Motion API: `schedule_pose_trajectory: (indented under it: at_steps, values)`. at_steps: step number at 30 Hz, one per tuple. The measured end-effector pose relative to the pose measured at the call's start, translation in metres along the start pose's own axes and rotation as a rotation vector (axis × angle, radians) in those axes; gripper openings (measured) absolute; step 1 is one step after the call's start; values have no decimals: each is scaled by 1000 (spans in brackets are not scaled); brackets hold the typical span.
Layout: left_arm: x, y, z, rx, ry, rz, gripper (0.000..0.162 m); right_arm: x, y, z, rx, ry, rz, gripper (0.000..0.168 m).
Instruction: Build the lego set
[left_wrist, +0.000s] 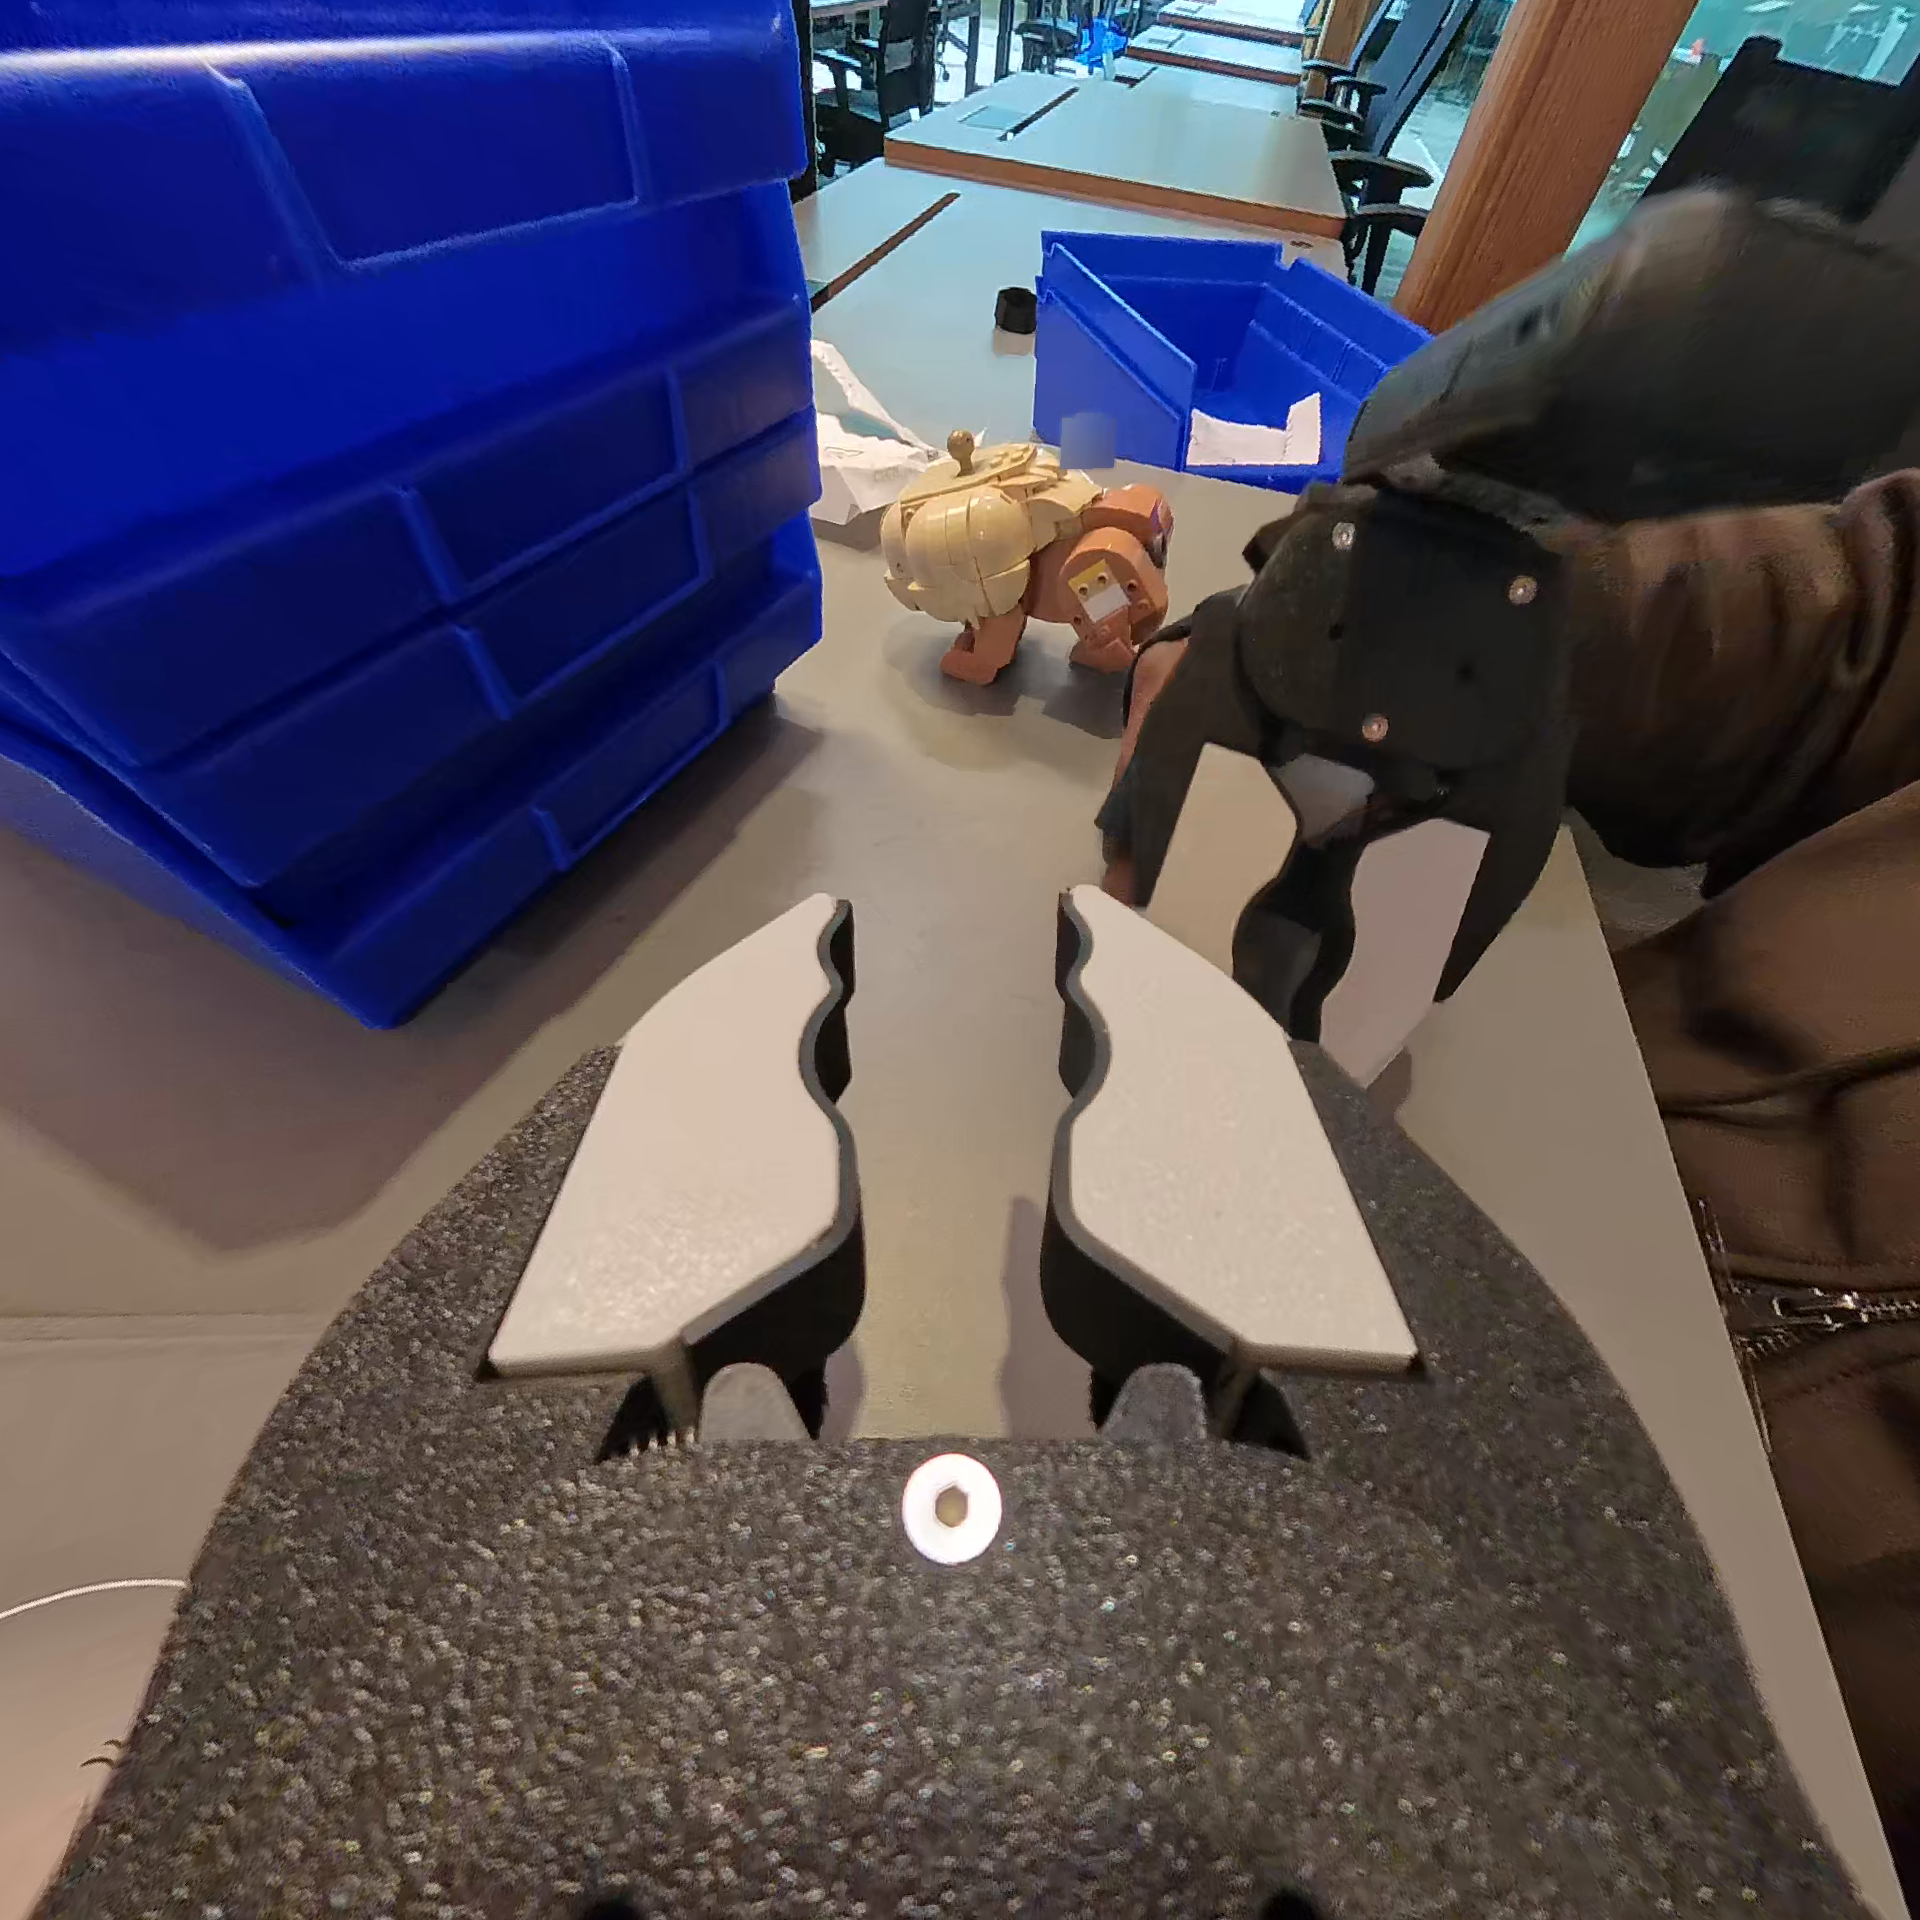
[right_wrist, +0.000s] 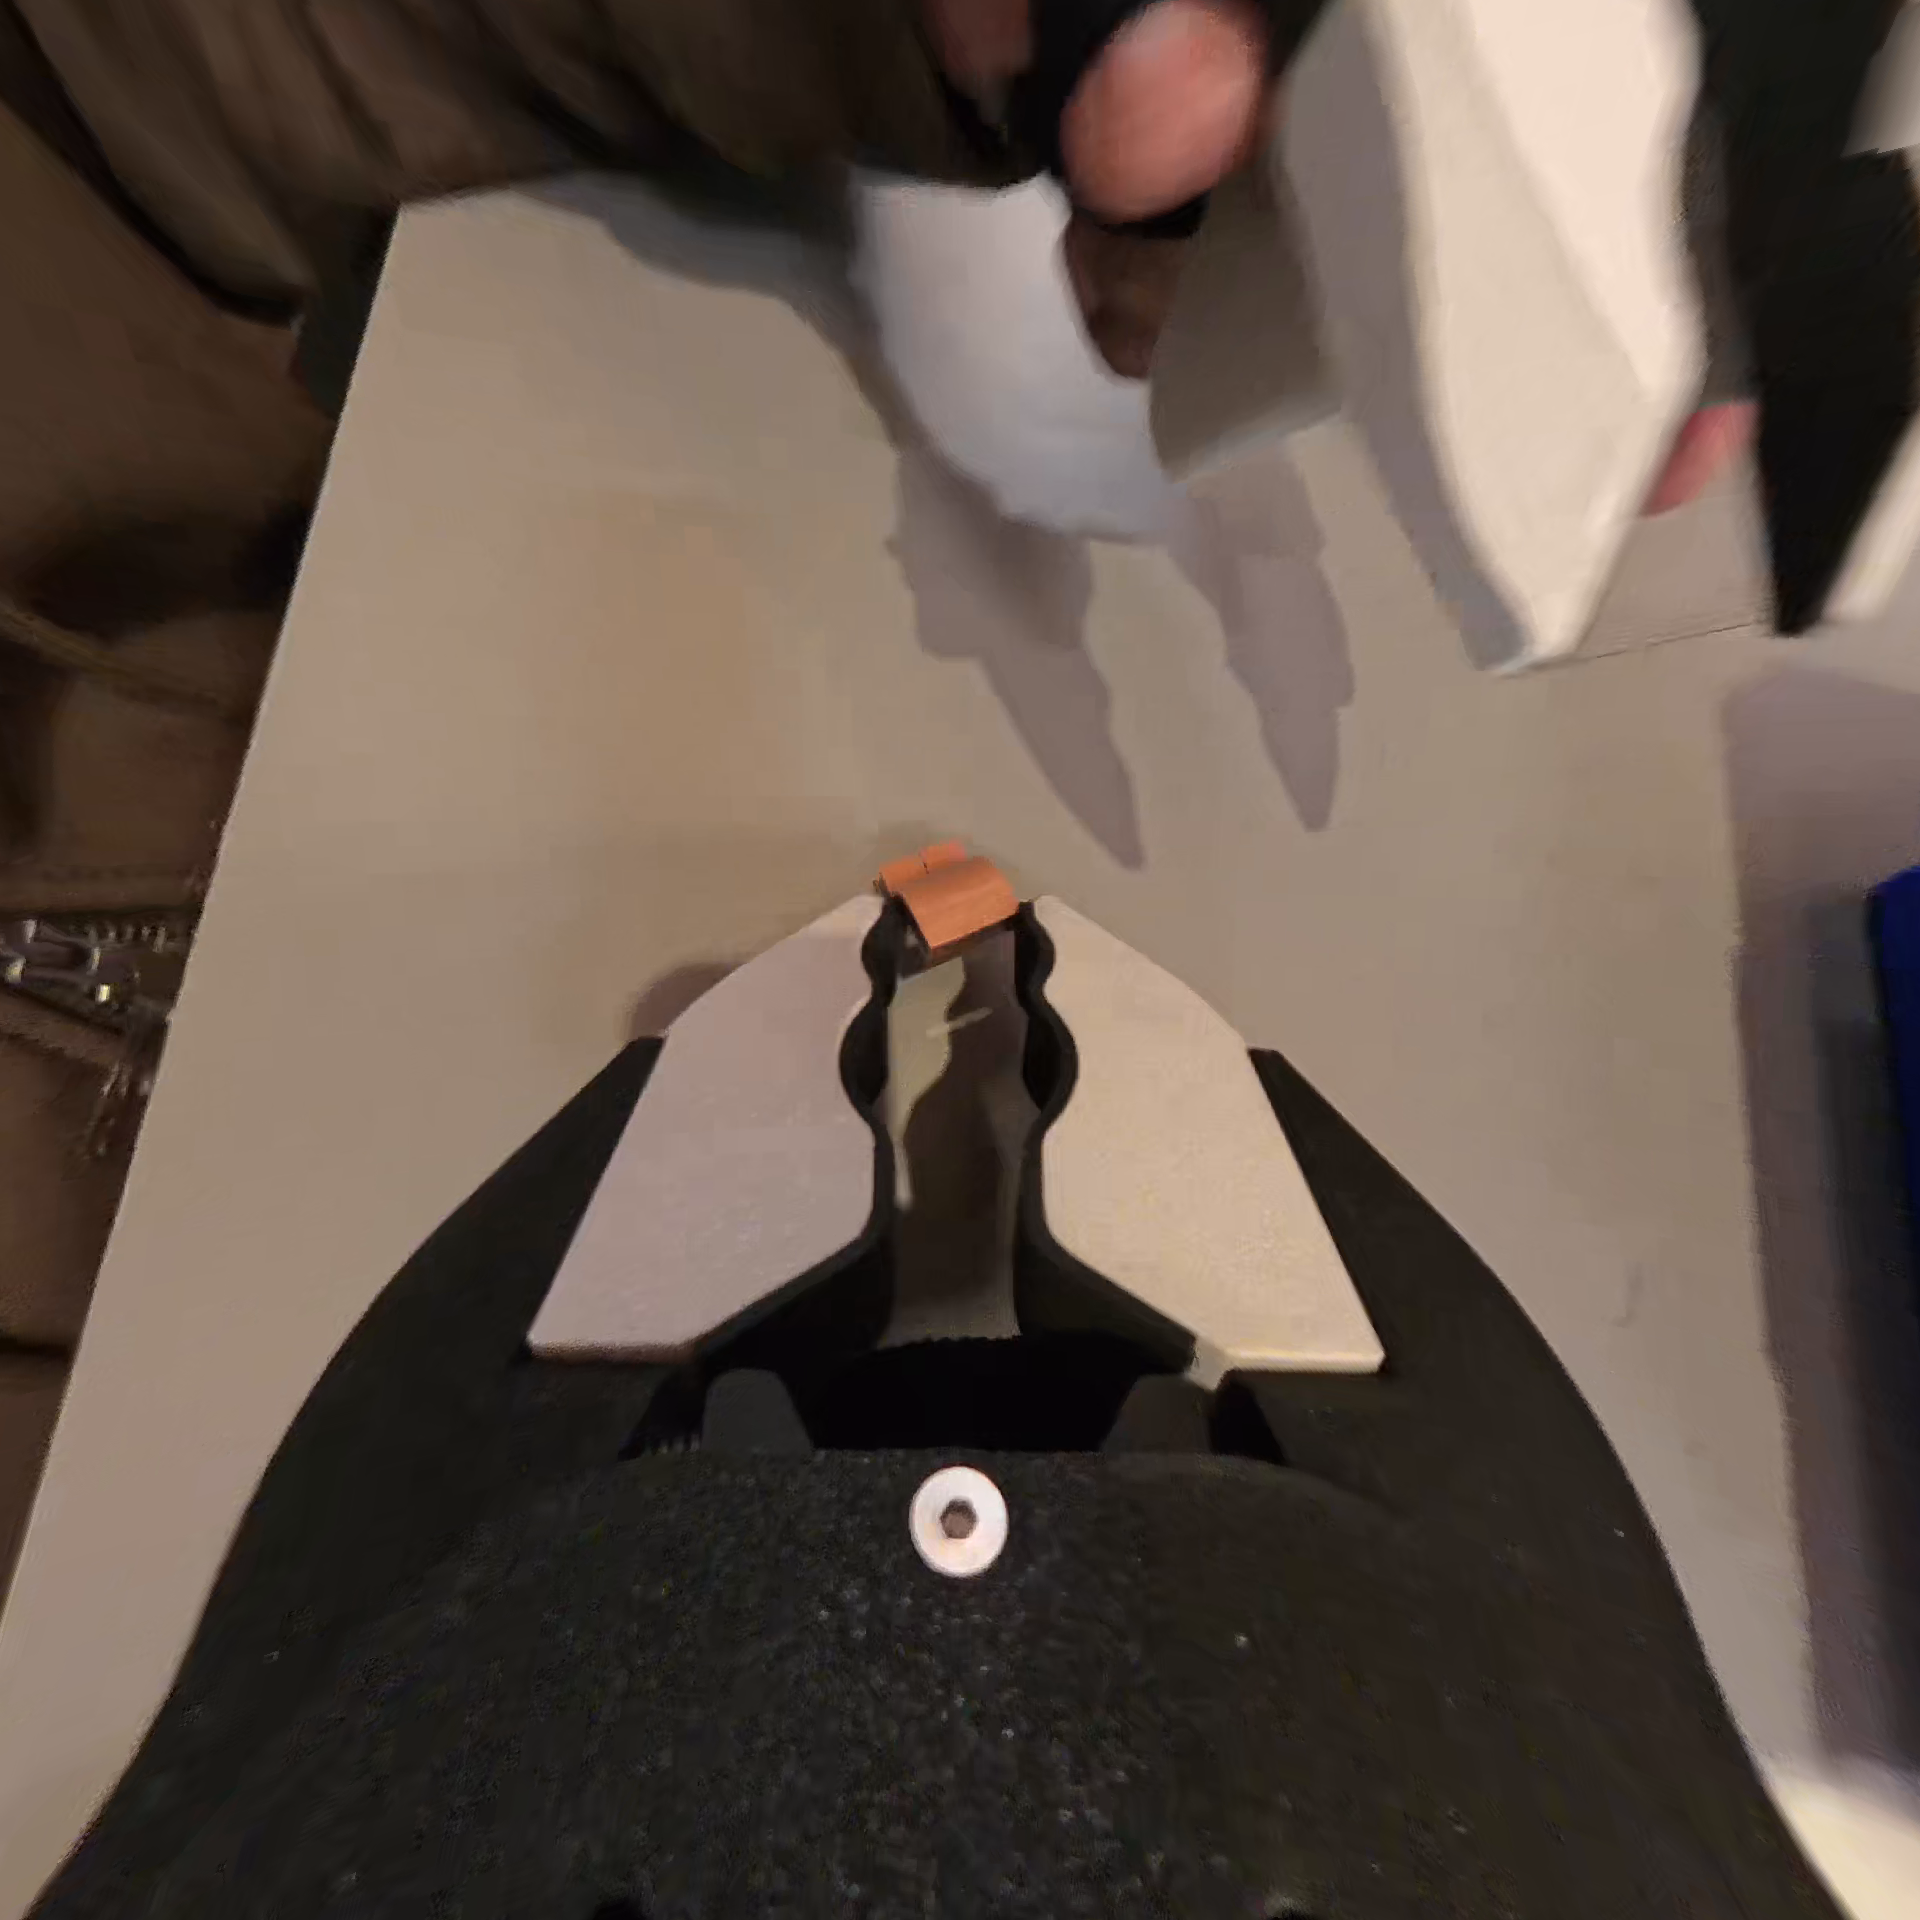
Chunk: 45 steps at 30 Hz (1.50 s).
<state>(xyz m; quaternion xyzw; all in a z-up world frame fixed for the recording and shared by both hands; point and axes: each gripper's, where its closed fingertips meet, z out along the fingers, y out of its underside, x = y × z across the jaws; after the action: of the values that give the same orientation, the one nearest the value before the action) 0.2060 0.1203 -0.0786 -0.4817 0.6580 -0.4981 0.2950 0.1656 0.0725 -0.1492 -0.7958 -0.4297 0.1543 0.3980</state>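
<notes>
On your far left sits the stack of blue bins (left_wrist: 395, 499), the tan lego model (left_wrist: 1023, 551) standing just right of it. Your left gripper (left_wrist: 954, 925) is spread, empty. Your right gripper (right_wrist: 951, 920) pinches a small brown brick (right_wrist: 956, 909) at its tips.

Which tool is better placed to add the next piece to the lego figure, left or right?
Right, likely. The right tool already pinches a small orange brick at its tips. The left tool is open and holds nothing, though it faces the lego figure and could steady it.
</notes>
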Motion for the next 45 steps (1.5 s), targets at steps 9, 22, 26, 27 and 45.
schedule_pose_trajectory:
  at_steps: [9,22,26,27,45]
  values:
    - [18,-46,-15,305,64,43,39,53,-68,-83,673,140,343,19]
    - [40,-47,-4,340,112,133,18,47,-78,-88,752,135,310,18]
    - [42,-48,-7,366,133,144,16,45,-75,-84,706,133,284,21]
    - [41,-48,-7,362,129,141,16,46,-74,-83,679,147,258,26]
    - [46,-30,-1,196,98,309,16,39,-63,-79,527,205,84,20]
